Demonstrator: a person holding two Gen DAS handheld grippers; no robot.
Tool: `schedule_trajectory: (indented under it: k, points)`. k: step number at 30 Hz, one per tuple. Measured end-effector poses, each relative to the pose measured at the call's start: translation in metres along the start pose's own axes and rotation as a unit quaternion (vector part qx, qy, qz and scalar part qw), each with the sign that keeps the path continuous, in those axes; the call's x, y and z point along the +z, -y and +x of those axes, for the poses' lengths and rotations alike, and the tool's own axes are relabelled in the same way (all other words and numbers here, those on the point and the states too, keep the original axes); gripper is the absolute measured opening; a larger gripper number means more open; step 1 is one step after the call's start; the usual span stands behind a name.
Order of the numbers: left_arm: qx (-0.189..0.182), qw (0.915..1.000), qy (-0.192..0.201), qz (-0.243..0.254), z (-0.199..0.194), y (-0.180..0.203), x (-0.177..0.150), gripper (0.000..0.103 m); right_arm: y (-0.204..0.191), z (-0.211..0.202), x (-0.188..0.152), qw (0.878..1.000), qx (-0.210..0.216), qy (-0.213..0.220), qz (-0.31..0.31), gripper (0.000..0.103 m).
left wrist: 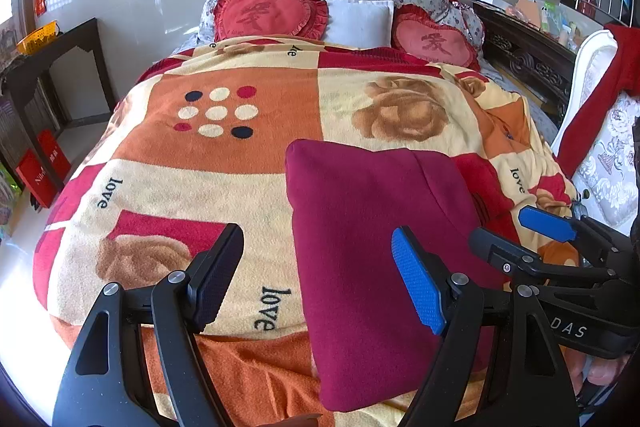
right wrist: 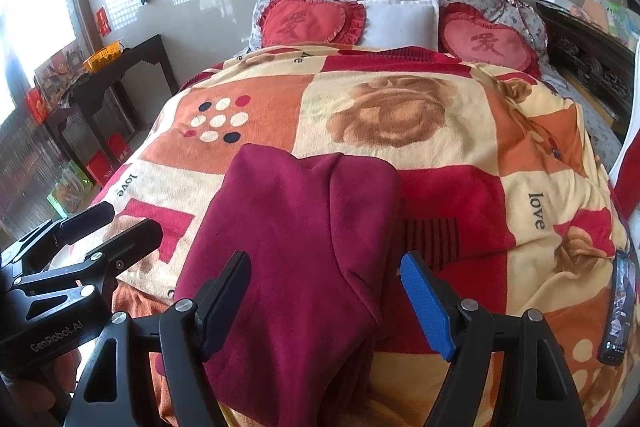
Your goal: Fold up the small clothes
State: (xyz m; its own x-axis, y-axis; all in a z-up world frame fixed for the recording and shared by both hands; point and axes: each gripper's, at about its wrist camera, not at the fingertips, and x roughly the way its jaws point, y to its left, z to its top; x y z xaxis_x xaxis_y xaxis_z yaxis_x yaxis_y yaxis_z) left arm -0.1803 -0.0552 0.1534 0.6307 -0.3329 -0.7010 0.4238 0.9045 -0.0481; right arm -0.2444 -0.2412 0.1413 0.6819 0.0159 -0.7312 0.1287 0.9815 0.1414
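garment [right wrist: 296, 259] folded, maroon, flat on blanket [right wrist: 460, 131], near bed's foot edge | left gripper [left wrist: 320, 279] jaws apart, nothing held, garment's left edge between them | right gripper [right wrist: 326, 303] jaws apart astride garment, nothing pinched | open blanket toward 12 o'clock | phone [right wrist: 620, 311] at 3 o'clock

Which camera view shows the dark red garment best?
The right wrist view: the dark red garment lies centred between the fingers there, its overlapping layers clear. The left wrist view shows the garment right of centre, as one flat panel, partly behind the blue finger.
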Motion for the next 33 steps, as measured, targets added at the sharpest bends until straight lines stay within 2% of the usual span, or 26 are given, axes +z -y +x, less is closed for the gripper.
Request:
schedule_trajectory:
  k: [24, 33]
  points:
    - [-0.003, 0.9999, -0.015, -0.003, 0.013, 0.007, -0.001, 0.077, 0.001, 0.013, -0.001, 1.000, 0.000, -0.015, 0.004, 0.075]
    - [-0.003, 0.9997, -0.018, -0.013, 0.024, -0.003, 0.002, 0.077, 0.000, 0.025, -0.002, 1.000, 0.001, -0.026, 0.006, 0.075]
